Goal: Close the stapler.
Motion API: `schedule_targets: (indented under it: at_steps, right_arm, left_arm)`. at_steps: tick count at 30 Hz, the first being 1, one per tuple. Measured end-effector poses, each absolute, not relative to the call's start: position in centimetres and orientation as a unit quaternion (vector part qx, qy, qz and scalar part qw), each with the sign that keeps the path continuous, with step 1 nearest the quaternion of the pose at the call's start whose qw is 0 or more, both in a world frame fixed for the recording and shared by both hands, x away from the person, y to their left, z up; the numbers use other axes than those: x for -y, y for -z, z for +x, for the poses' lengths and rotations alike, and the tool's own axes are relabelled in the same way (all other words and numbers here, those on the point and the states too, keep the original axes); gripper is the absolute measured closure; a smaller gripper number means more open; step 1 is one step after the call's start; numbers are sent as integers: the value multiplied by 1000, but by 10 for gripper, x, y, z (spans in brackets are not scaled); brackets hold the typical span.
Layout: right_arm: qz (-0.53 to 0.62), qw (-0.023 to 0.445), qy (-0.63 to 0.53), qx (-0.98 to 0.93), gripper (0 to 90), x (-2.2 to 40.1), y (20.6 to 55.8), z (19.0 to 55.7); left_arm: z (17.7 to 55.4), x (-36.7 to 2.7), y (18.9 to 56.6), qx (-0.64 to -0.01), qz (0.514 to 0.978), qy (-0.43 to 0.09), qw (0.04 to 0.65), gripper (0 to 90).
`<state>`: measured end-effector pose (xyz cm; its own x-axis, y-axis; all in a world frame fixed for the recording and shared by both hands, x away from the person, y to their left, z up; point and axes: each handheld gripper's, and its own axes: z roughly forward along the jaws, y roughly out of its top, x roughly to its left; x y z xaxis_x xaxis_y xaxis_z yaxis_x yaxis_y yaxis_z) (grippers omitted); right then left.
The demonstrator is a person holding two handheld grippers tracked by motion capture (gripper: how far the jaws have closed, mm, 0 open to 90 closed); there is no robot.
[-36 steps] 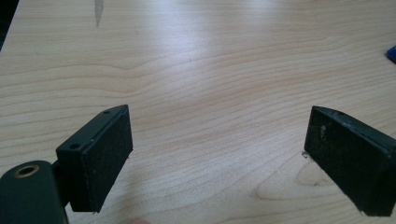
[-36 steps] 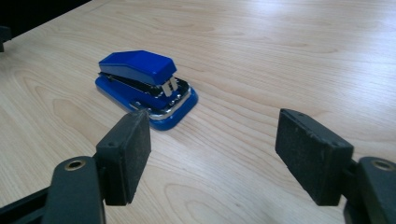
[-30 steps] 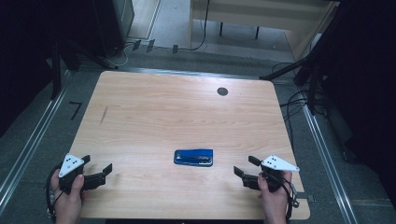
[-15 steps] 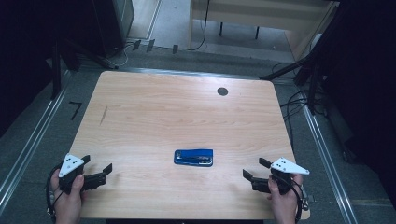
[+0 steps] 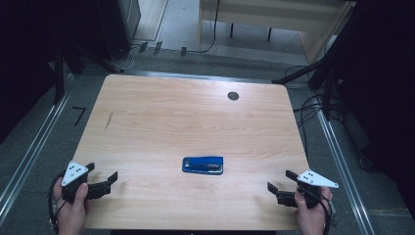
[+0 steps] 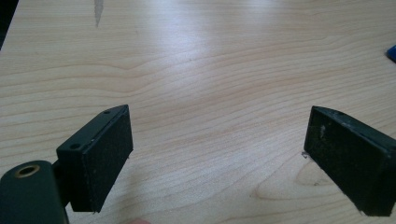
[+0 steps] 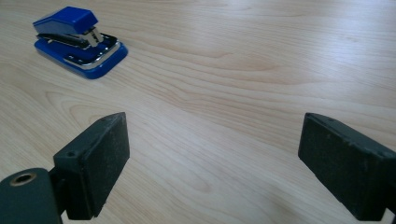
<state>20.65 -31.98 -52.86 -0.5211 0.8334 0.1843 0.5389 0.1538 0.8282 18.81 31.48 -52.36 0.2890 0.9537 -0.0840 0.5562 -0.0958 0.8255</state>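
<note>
Lying unmarked, blue stapler (image 5: pixel 203 165) between both wide-jawed grippers

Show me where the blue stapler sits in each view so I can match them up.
High view: the blue stapler lies on the wooden table, near the front edge, between the two grippers.
Left gripper view: a blue corner at the right edge, likely the stapler.
Right gripper view: stapler at upper left, beyond the jaws.
Shared landmark: the table's pale wood grain.

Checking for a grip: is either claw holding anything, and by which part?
Nothing is held. The left claw and right claw both stand open over bare table; the blue stapler lies untouched between them.
</note>
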Motion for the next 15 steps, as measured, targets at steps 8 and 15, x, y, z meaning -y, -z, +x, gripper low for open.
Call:
schedule_targets:
  at_steps: [8,15]
  right_arm:
    - [482,162,-453,-732,31,348,533,201]
    - [489,161,-442,-735,17,367,540,193]
  left_arm:
    - [188,-315,524,-541,698,-249,398,85]
    - [188,-315,524,-542,698,-250,396,85]
